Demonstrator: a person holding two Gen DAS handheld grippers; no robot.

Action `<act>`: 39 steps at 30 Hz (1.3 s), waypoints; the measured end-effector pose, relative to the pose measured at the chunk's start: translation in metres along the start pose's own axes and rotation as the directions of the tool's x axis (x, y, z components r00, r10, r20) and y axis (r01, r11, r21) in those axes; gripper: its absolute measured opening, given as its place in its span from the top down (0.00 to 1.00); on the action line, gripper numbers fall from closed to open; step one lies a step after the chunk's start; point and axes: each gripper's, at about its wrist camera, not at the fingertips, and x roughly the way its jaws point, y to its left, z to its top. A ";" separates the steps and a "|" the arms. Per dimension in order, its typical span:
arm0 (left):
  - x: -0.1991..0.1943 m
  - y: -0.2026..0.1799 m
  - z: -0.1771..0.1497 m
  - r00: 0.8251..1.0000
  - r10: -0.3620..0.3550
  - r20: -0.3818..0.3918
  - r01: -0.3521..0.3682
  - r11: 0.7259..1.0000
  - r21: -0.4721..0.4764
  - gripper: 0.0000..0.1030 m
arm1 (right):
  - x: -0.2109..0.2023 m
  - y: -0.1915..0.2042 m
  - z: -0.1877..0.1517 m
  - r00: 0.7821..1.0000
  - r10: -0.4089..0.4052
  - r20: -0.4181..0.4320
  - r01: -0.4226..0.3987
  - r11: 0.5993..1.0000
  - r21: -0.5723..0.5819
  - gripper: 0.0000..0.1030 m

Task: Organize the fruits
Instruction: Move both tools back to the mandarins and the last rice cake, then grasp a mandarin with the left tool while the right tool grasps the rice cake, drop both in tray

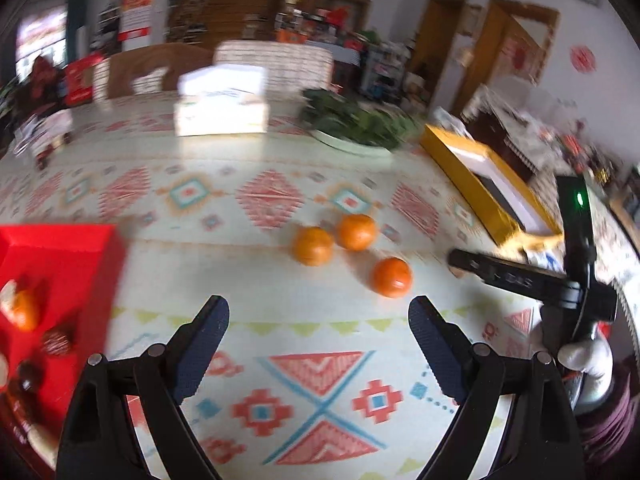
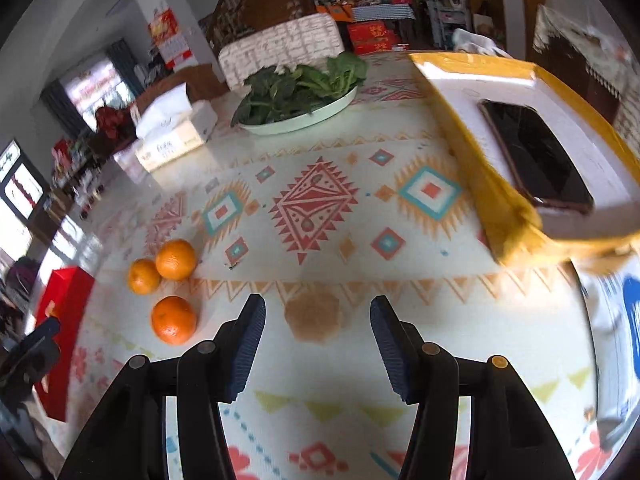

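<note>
Three oranges lie on the patterned tablecloth: a near one [image 1: 392, 282], and two touching behind it [image 1: 313, 245] [image 1: 356, 231]. In the right wrist view they are at the left: the near one [image 2: 173, 319] and the pair [image 2: 144, 276] [image 2: 176, 259]. A red box [image 1: 60, 264] at the left holds an orange [image 1: 25, 310] and other small items; it also shows in the right wrist view [image 2: 64, 304]. My left gripper [image 1: 319, 320] is open and empty, short of the oranges. My right gripper [image 2: 317, 322] is open and empty, to the right of the oranges; it appears in the left wrist view [image 1: 520, 276].
A yellow box [image 2: 504, 208] with a white insert and a phone [image 2: 536, 160] lies at the right. A plate of leafy greens [image 2: 296, 92] and a tissue box [image 2: 176, 128] stand farther back. A blue-printed item [image 2: 628, 320] is at the right edge.
</note>
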 end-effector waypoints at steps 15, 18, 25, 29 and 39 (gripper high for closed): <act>0.077 -0.058 0.013 0.994 -0.012 -0.105 0.031 0.984 0.178 0.38 | 0.001 0.003 -0.002 0.998 -0.056 0.032 0.058 0.995 -0.077 0.68; 0.081 -0.061 0.012 0.994 0.005 -0.112 0.017 0.980 0.199 0.68 | -0.004 -0.006 0.000 0.998 -0.038 0.047 0.040 0.999 -0.037 0.68; 0.056 -0.041 0.013 0.996 -0.035 -0.078 0.043 0.993 0.107 0.68 | -0.010 -0.020 0.001 0.993 0.101 0.056 -0.104 0.993 0.049 0.67; 0.019 -0.020 0.008 0.998 -0.052 -0.020 0.053 0.998 0.036 0.68 | -0.012 -0.022 0.000 0.977 0.207 0.060 -0.211 0.973 0.091 0.67; -0.088 0.082 -0.008 0.987 0.095 0.133 -0.080 0.990 -0.116 0.68 | -0.030 0.044 -0.007 0.962 0.271 0.039 -0.272 0.962 0.006 0.67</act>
